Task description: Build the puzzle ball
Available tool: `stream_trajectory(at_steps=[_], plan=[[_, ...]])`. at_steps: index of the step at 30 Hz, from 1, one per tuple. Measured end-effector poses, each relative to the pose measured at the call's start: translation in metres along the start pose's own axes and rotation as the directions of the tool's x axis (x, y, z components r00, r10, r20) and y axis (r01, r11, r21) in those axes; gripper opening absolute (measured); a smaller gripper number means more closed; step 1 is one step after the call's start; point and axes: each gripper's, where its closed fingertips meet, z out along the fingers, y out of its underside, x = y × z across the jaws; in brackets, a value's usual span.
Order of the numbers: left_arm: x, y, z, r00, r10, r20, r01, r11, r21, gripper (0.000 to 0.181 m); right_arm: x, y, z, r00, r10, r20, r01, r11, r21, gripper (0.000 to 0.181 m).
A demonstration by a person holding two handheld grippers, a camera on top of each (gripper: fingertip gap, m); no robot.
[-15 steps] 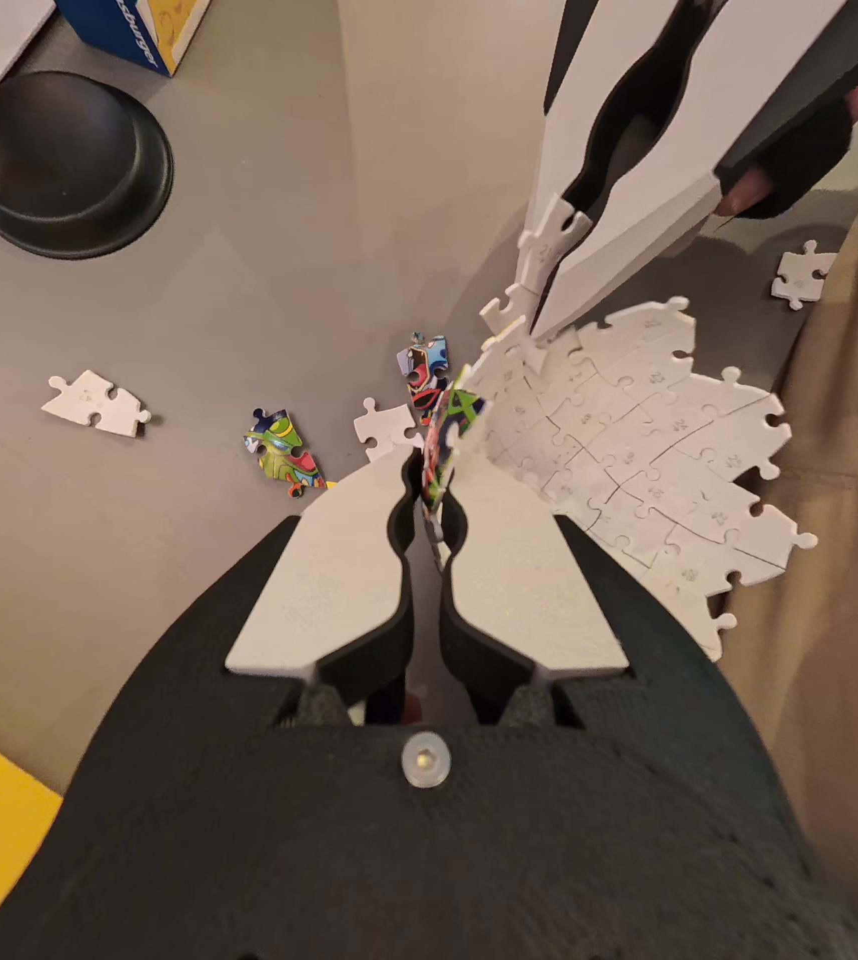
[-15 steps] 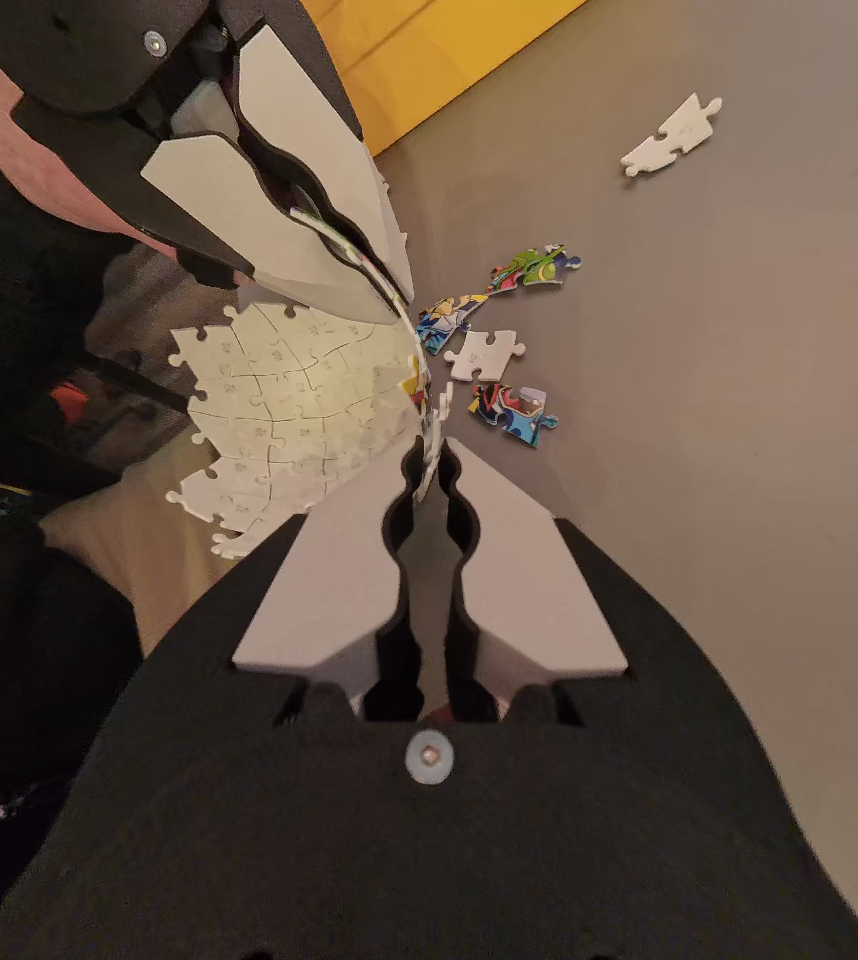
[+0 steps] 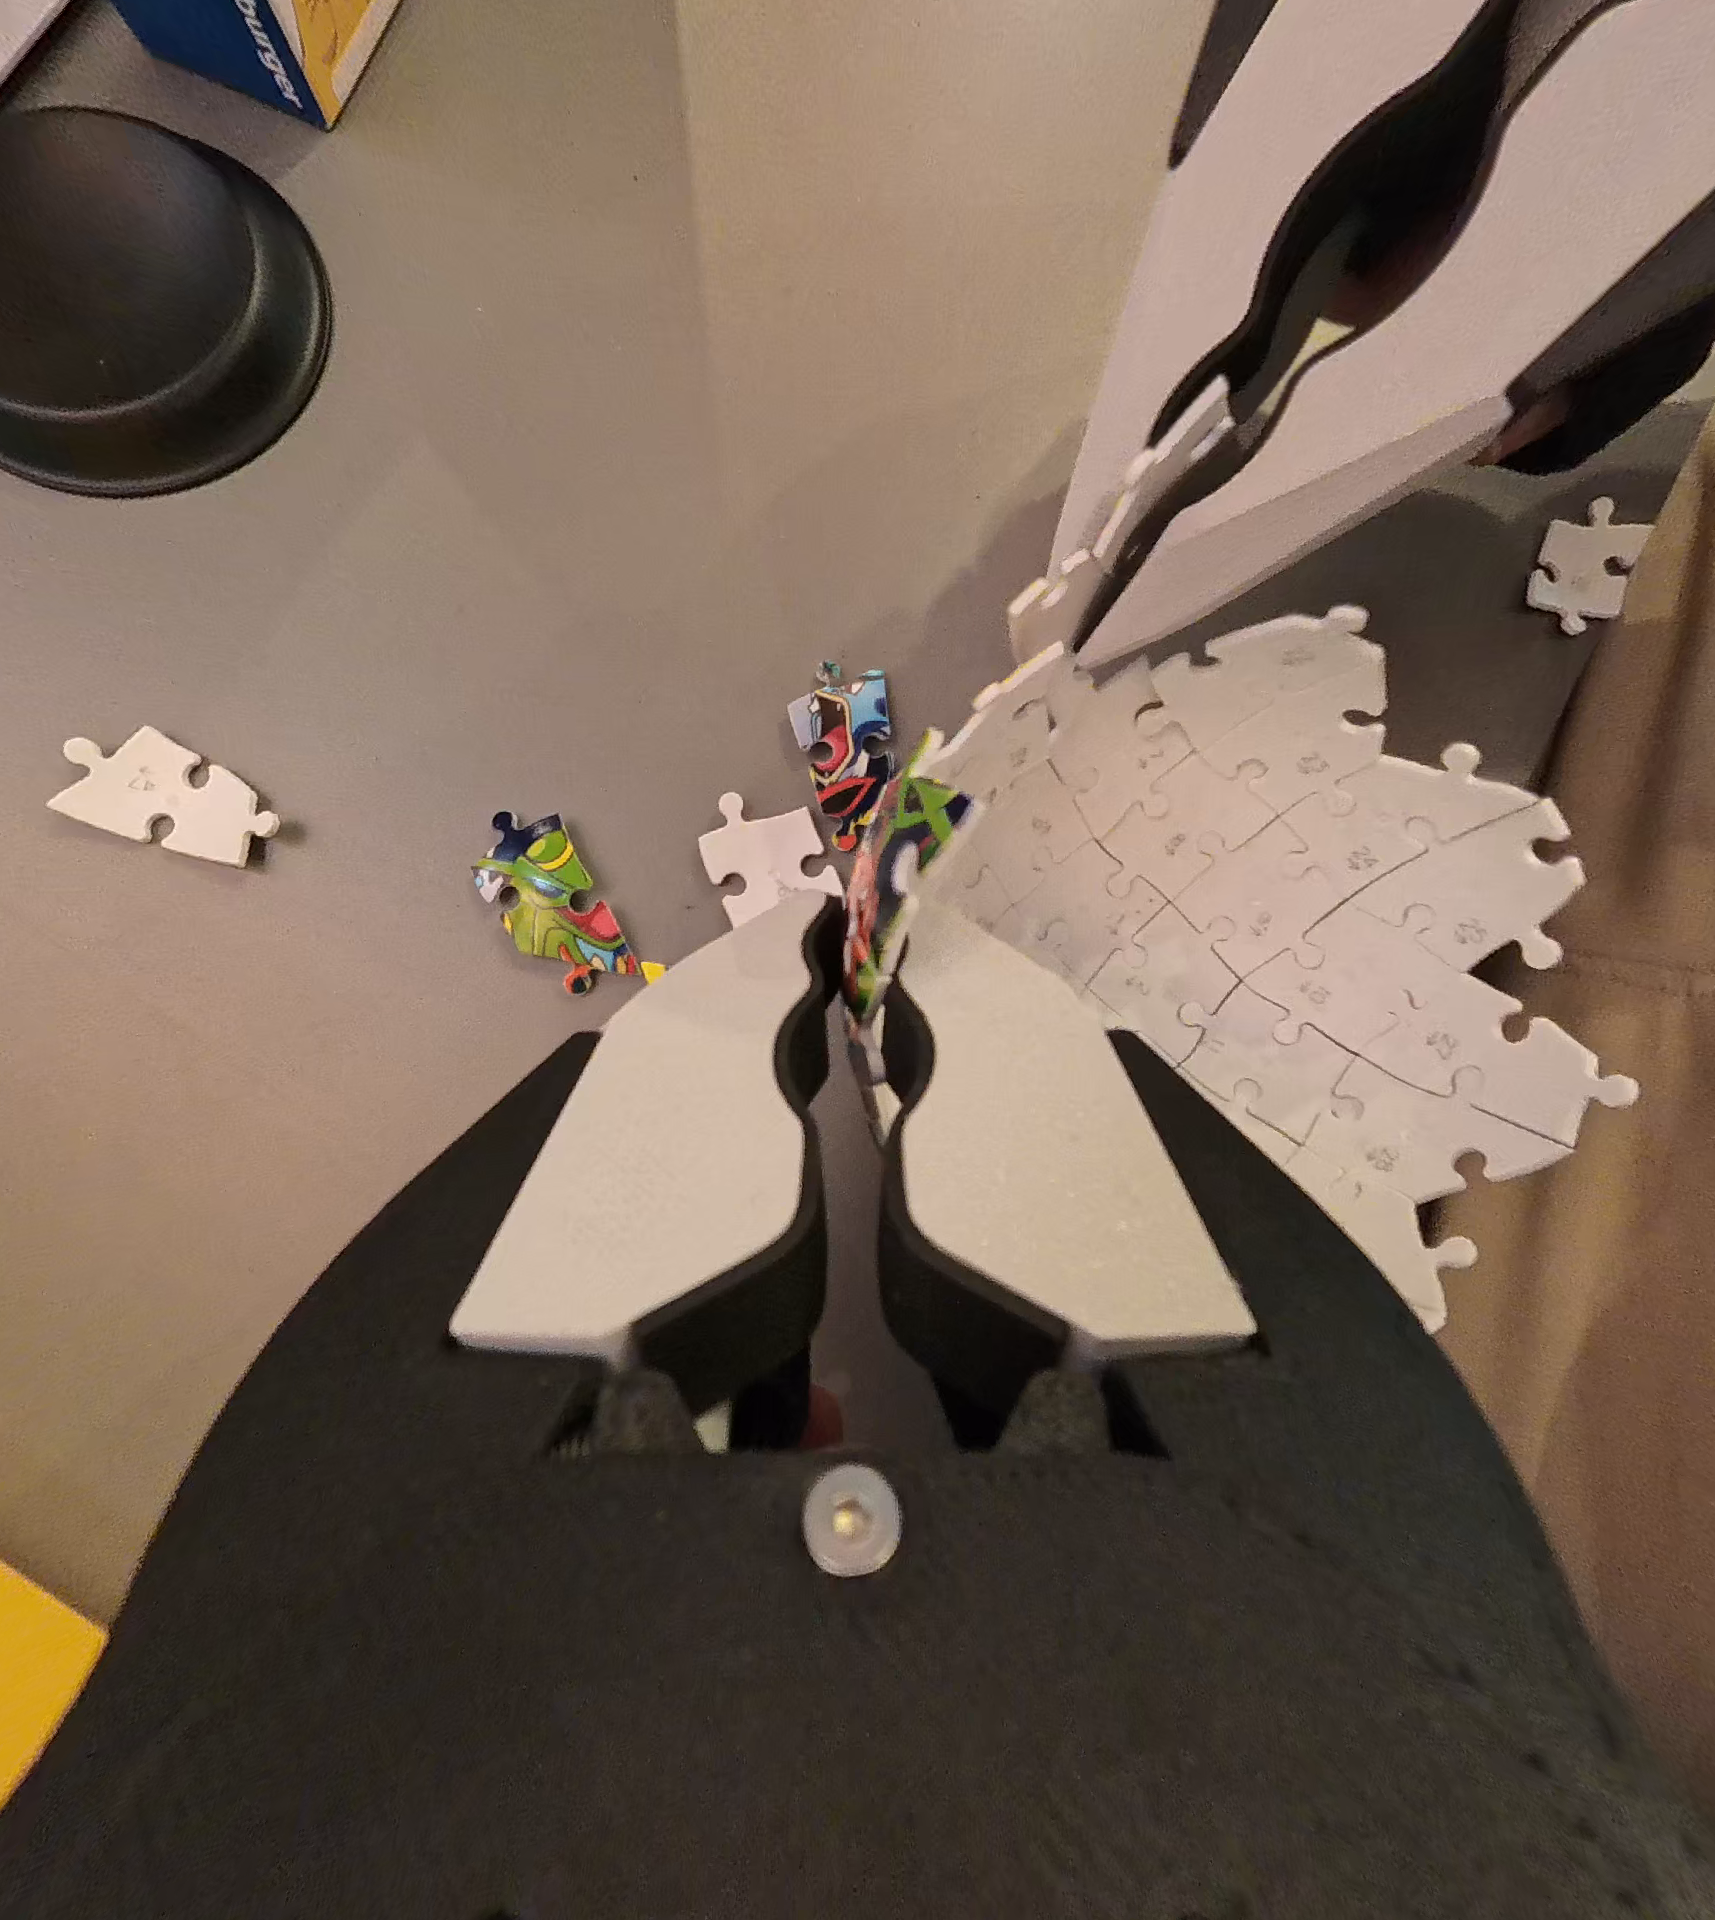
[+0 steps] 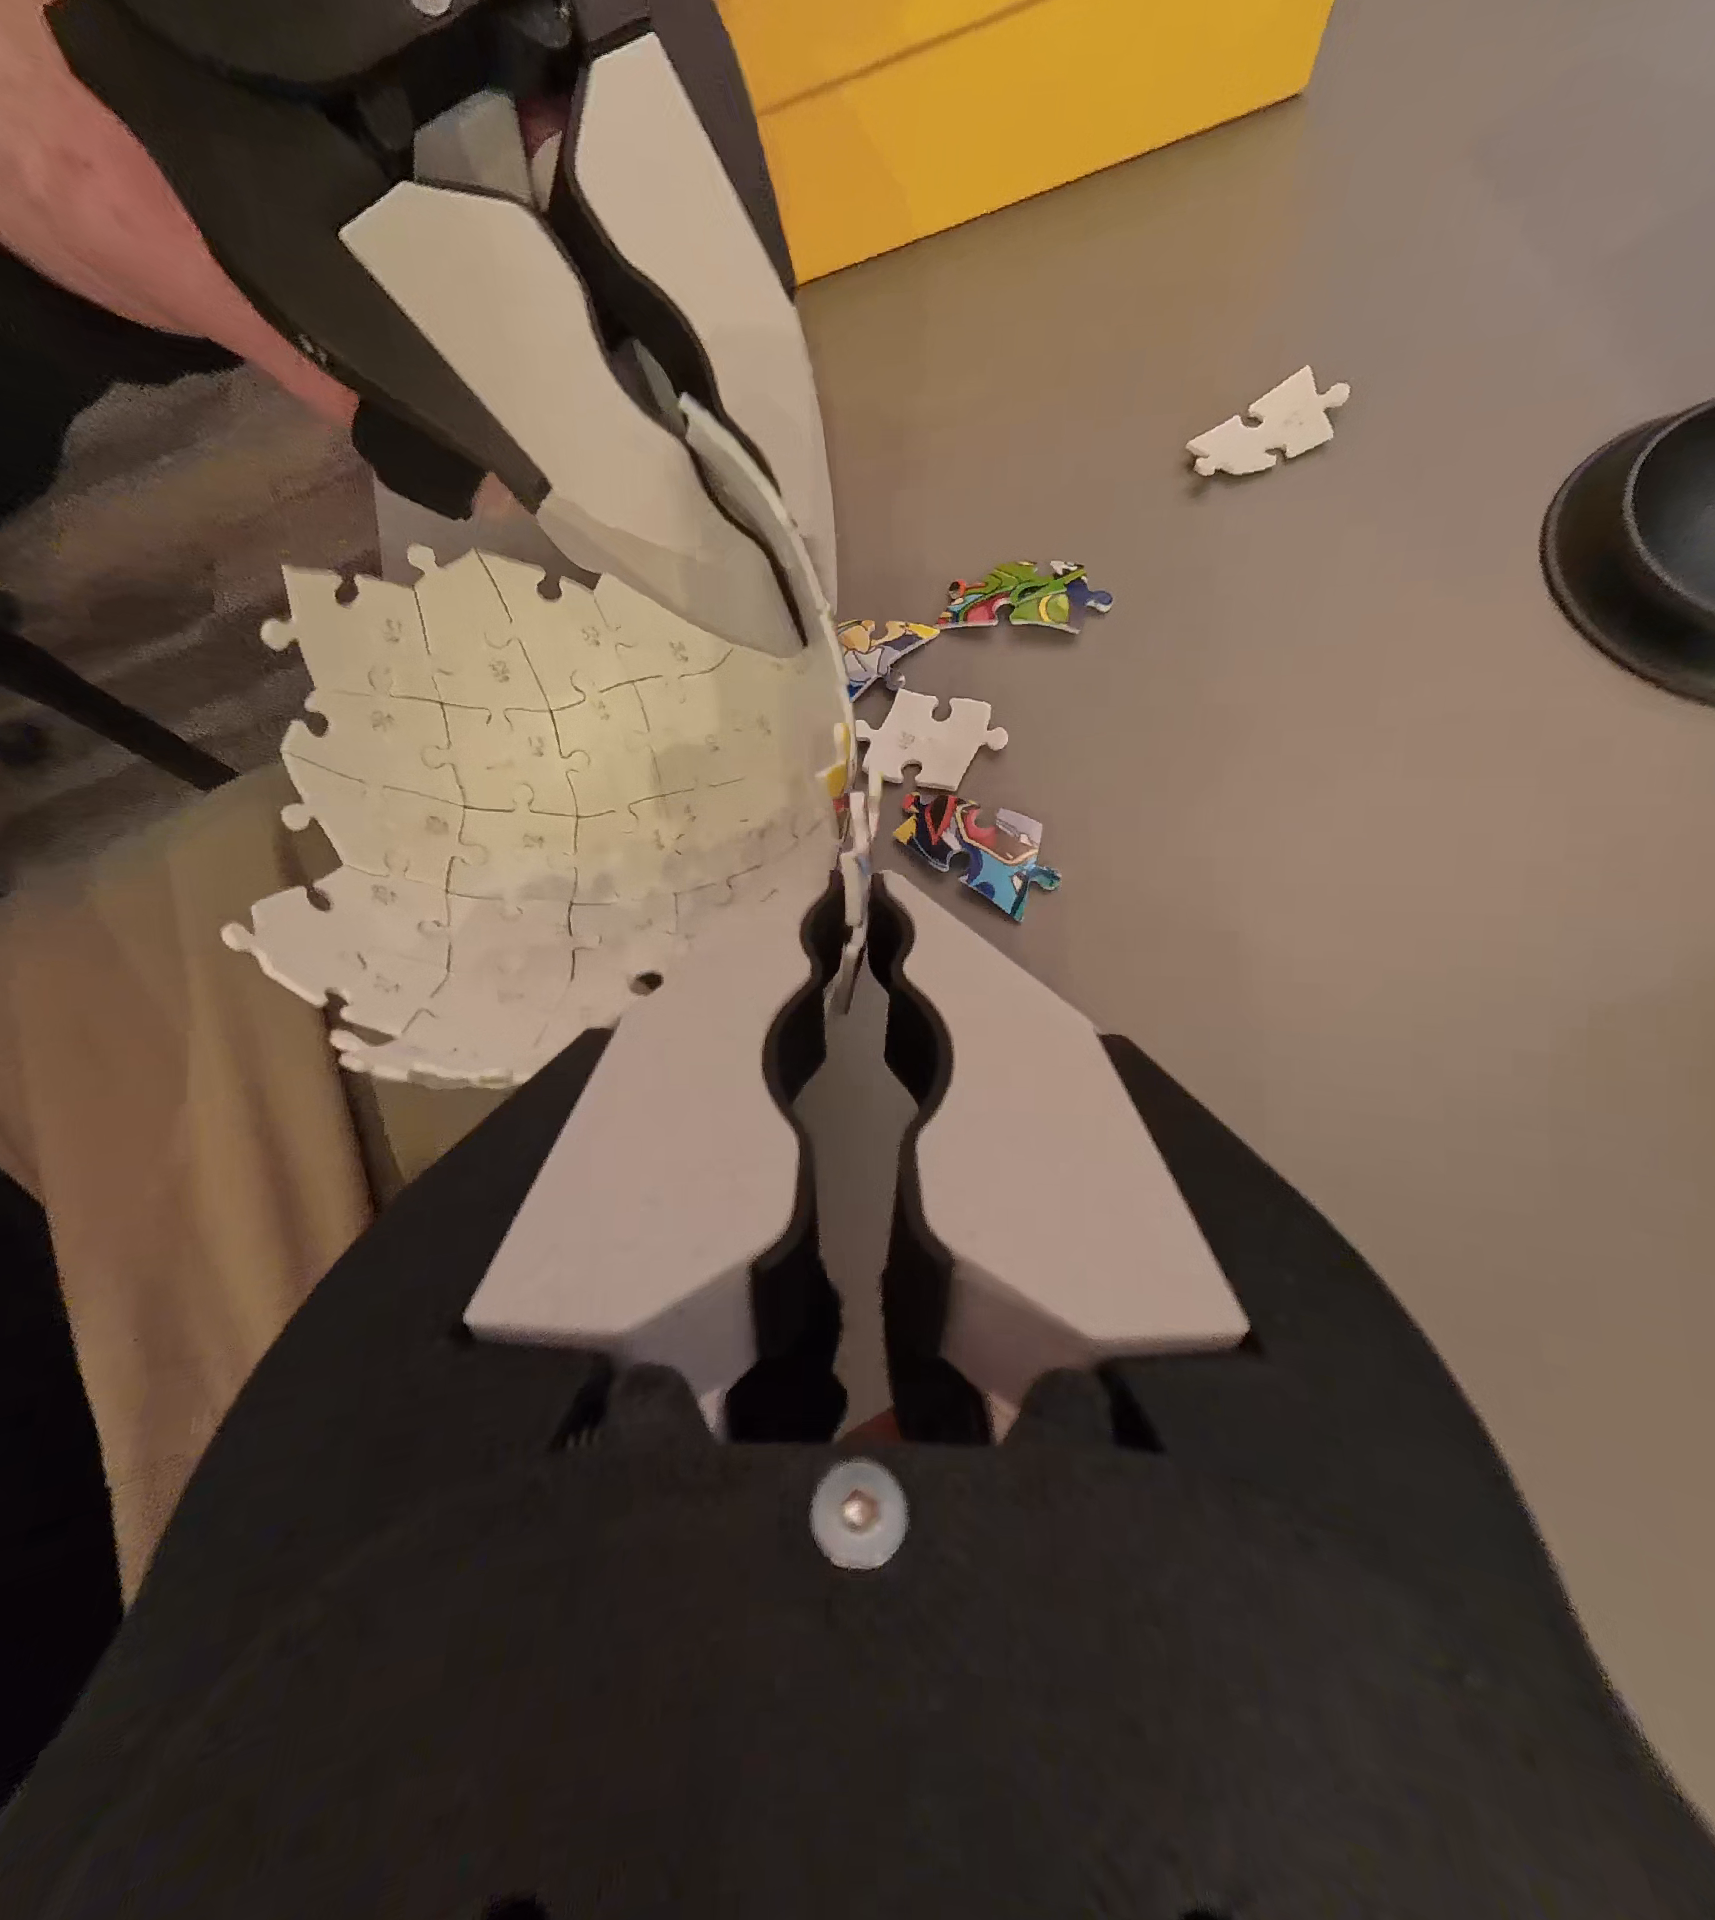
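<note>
The partly built puzzle ball [image 3: 1248,935] is a curved shell with its white inside facing me and its coloured outside showing only at the rim. My left gripper [image 3: 868,935] is shut on the shell's rim and holds it above the grey table. It also shows in the right wrist view [image 4: 801,623], above the shell [image 4: 541,779]. My right gripper [image 4: 858,914] is shut on a white puzzle piece [image 4: 848,935], held edge-on against the shell's rim. In the left wrist view it [image 3: 1061,623] comes in from the top right with the piece [image 3: 1185,436].
Loose pieces lie on the table [image 3: 520,520]: a white pair [image 3: 162,795], a green one [image 3: 557,899], a white one [image 3: 765,862], a blue-red one [image 3: 848,743], a white one at the right [image 3: 1580,566]. A black domed stand [image 3: 105,301], a blue box [image 3: 250,52] and a yellow box [image 4: 988,114] stand around. A person's beige clothing [image 3: 1684,1039] is at the right. The tips of one gripper are about 6 cm away from the tips of the other.
My right gripper has turned a little, so its white piece now shows more edge-on at the shell's rim. My left gripper still holds the shell in about the same place.
</note>
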Motion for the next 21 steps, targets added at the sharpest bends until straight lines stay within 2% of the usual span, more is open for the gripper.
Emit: stream_trajectory(at_steps=[5, 12, 21], plan=[[-0.0003, 0.0009, 0.0010, 1.000, -0.008, -0.004, 0.008, 1.000, -0.003, 0.004, 0.0000, 0.0010, -0.0009, 1.000, -0.028, -0.014, 0.028, 1.000, 0.007, 0.002], [-0.0005, -0.0004, 0.0007, 1.000, -0.010, -0.004, 0.010, 1.000, 0.008, 0.004, -0.0023, 0.0007, -0.0025, 1.000, 0.015, 0.024, -0.016, 0.999, 0.033, 0.003], [-0.0013, 0.0001, 0.0022, 1.000, -0.011, -0.002, 0.011, 1.000, 0.005, 0.004, -0.0036, 0.0020, -0.0092, 0.999, -0.049, 0.019, 0.048, 0.998, 0.038, 0.000]])
